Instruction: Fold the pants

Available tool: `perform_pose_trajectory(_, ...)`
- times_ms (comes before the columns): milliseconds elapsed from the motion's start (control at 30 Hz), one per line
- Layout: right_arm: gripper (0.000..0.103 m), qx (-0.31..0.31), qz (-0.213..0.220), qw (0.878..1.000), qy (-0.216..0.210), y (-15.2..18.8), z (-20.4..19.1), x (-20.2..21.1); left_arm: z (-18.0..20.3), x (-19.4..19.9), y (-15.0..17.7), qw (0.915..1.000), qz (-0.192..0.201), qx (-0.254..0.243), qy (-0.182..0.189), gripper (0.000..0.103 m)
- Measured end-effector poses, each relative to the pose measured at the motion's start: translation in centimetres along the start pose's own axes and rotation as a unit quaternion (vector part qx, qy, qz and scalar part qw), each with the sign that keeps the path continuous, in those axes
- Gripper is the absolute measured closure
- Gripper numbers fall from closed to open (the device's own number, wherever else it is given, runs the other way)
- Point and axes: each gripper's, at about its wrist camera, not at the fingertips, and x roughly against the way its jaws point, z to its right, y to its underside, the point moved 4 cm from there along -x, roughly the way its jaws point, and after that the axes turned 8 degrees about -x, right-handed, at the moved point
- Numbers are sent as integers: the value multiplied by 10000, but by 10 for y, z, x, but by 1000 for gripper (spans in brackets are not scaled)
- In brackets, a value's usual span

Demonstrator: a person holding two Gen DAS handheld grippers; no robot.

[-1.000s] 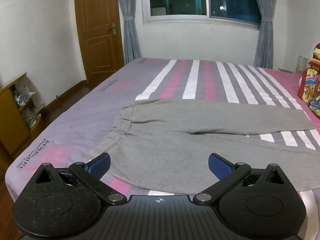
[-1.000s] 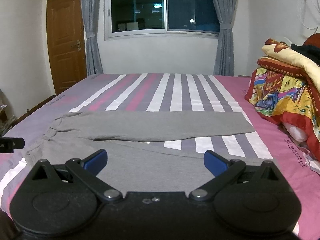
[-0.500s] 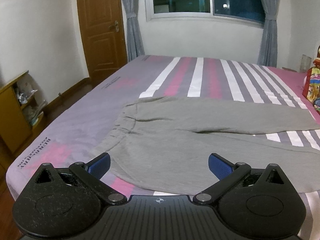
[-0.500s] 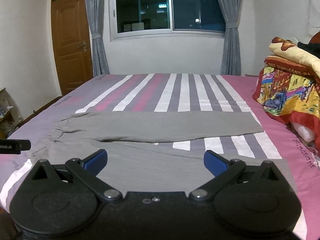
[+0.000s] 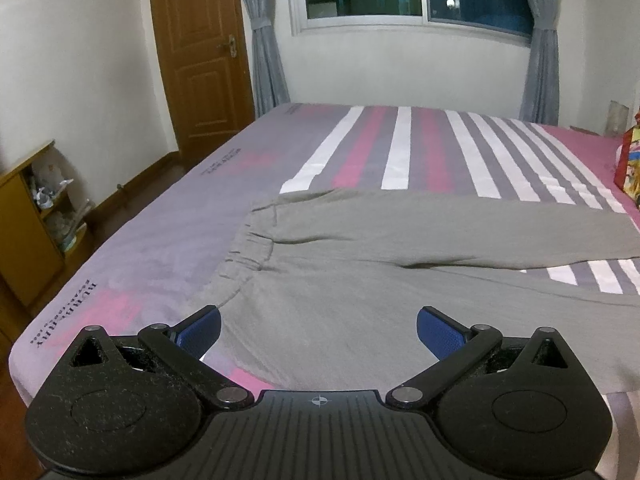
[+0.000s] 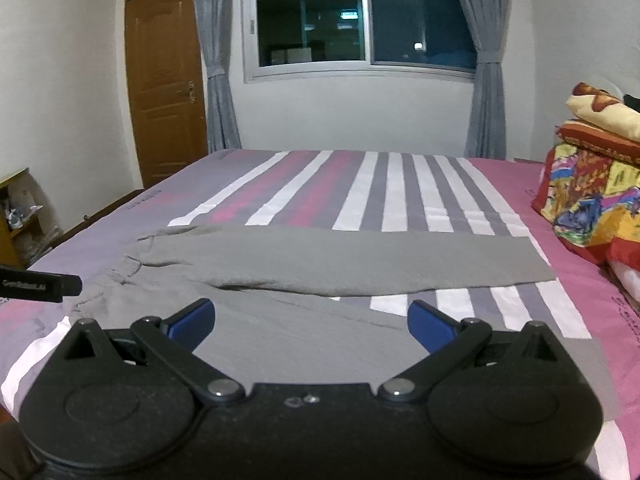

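A pair of grey pants (image 5: 360, 280) lies flat on the bed (image 5: 160, 248), spread sideways across the striped sheet near its front edge. The gathered waistband (image 5: 248, 248) is at the left, puckered into small folds, and the two legs run off to the right. The far leg (image 6: 360, 264) lies straight and smooth and ends in a clean cut hem close to the pink part of the sheet. The near leg (image 6: 288, 340) angles slightly away from it, so a narrow wedge of striped sheet shows between them toward the right. The cloth looks soft and plain, with only a few shallow creases near the crotch.

The left gripper (image 5: 319, 330) hovers over the waist end of the near leg with its blue pads spread wide, holding nothing. The right gripper (image 6: 310, 322) sits further along the same leg, its jaws likewise wide apart and empty. Whether either one touches the cloth cannot be told.

The near edge of the pants is hidden under both gripper bodies, and the end of the near leg is covered in the right wrist view. In the left wrist view both legs run out of the frame at the right. A folded patterned blanket (image 6: 592, 196) sits at the right of the bed, partly cut off. A dark bar (image 6: 40, 286) juts in from the left of the right wrist view; its small print is unreadable.
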Motion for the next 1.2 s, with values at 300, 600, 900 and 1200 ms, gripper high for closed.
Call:
perform_pose_trajectory(300, 0, -56, -123, 9994, -333, -10, -13, -45, -8, -47, -18, 9999, -109, -52, -11, 0)
perform_pose_trajectory(600, 1, -44, -402, 9955, -856, -24, -28, -104, -19, -111, -39, 9991, -369, -86, -191, 0)
perform_pose_trajectory(900, 8, 166, -760, 9915, -1044, -29, -43, -175, -40, -184, -60, 9974, -619, -36, -376, 0)
perform_pose_trajectory(1200, 26, 334, -1120, 9859, -1200, -30, -56, -257, -65, -273, -73, 9932, -945, 87, -675, 0)
